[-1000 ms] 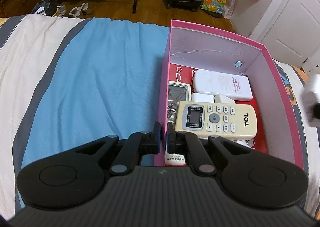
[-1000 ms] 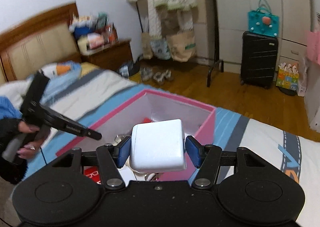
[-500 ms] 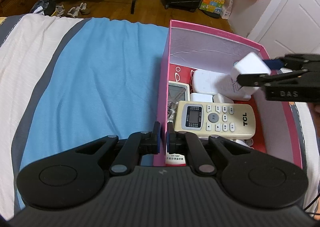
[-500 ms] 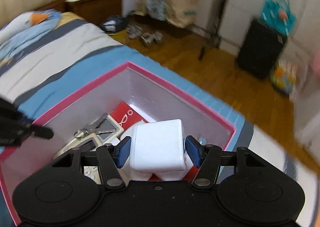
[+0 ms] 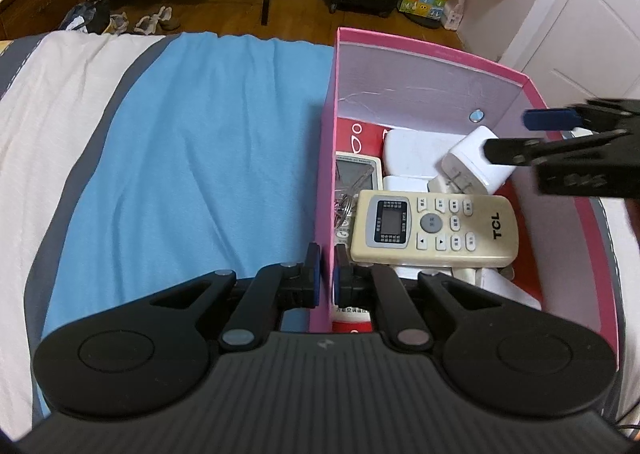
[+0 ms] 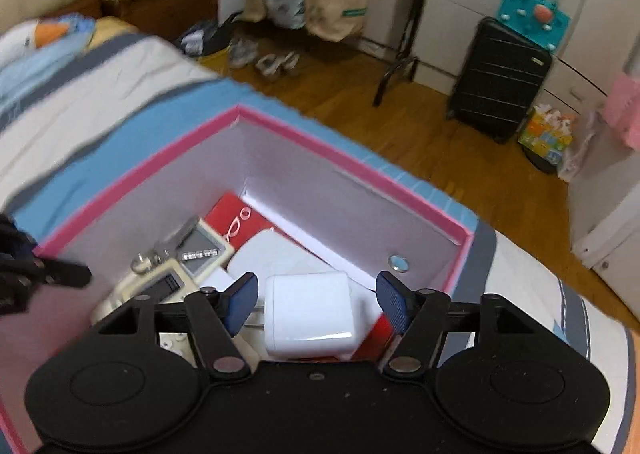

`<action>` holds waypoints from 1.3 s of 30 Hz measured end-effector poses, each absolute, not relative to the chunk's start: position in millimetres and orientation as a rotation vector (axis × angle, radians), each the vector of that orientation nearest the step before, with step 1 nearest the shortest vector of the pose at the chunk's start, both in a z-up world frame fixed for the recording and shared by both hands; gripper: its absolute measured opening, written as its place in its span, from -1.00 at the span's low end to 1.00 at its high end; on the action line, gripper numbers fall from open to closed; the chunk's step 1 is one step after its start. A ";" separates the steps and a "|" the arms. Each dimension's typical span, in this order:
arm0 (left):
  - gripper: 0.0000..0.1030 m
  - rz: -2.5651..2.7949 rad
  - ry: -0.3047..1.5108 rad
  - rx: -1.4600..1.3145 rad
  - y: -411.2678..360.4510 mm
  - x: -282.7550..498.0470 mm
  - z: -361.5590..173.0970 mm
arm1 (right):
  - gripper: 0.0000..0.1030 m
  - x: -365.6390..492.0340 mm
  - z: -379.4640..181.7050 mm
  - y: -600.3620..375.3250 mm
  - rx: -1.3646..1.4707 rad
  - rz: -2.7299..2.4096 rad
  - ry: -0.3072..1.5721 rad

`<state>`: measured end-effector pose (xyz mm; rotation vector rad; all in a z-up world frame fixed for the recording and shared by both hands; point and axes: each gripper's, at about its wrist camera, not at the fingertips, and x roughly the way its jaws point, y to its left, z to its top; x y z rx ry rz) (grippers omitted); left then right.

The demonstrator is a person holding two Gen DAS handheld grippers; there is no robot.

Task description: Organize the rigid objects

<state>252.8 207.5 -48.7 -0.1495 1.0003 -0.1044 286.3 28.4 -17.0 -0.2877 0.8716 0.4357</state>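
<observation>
The bed [image 5: 200,142] with its blue and white cover is the biggest thing, and the pink box [image 5: 328,158] sits on it so that loose things can go in one place. The box is the landmark here. Inside the box, near its front wall, lies a cream remote [image 5: 434,230] flat on top of other white things, and behind the remote sits a flat white pack [image 5: 412,152]. A small screen gadget [image 5: 354,174] lies by the left wall of the box, with a ring of keys [image 5: 346,206] on it. The left gripper [image 5: 326,274] has its jaws nearly shut on the left wall of the box, one pad inside and one outside, likely to keep the box from sliding. The right gripper [image 6: 318,304] hangs inside the box near its right wall. Its jaws have just been opening, and the white plug block [image 6: 308,314] sits between them with gaps on both sides, so it looks let go and is resting inside the box, behind the remote.
</observation>
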 end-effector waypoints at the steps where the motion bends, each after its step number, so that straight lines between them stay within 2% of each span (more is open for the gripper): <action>1: -0.89 -0.105 0.999 -0.150 207.8 252.3 -48.2 | 0.35 281.9 -12.2 22.7 -0.254 0.435 0.866; 11: -0.89 -0.095 0.993 -0.142 207.0 248.9 -43.1 | 0.35 240.8 13.8 -16.0 -0.104 0.463 0.778; 20: -0.83 -0.046 0.969 -0.090 198.1 234.2 -12.0 | 0.35 219.0 31.7 -27.9 -0.079 0.483 0.744; 23: -0.61 -0.047 0.973 -0.075 192.5 225.0 -0.3 | 0.35 205.5 45.4 -34.1 -0.089 0.499 0.714; 25: -0.35 -0.056 0.961 -0.068 186.9 216.5 8.9 | 0.35 194.2 52.7 -39.7 -0.094 0.503 0.692; 28: -0.18 -0.053 0.937 -0.044 176.1 201.9 24.6 | 0.35 176.5 59.4 -49.8 -0.081 0.509 0.670; 39: 0.18 -0.068 0.888 -0.039 136.1 152.4 62.0 | 0.36 123.1 76.6 -68.3 -0.108 0.517 0.575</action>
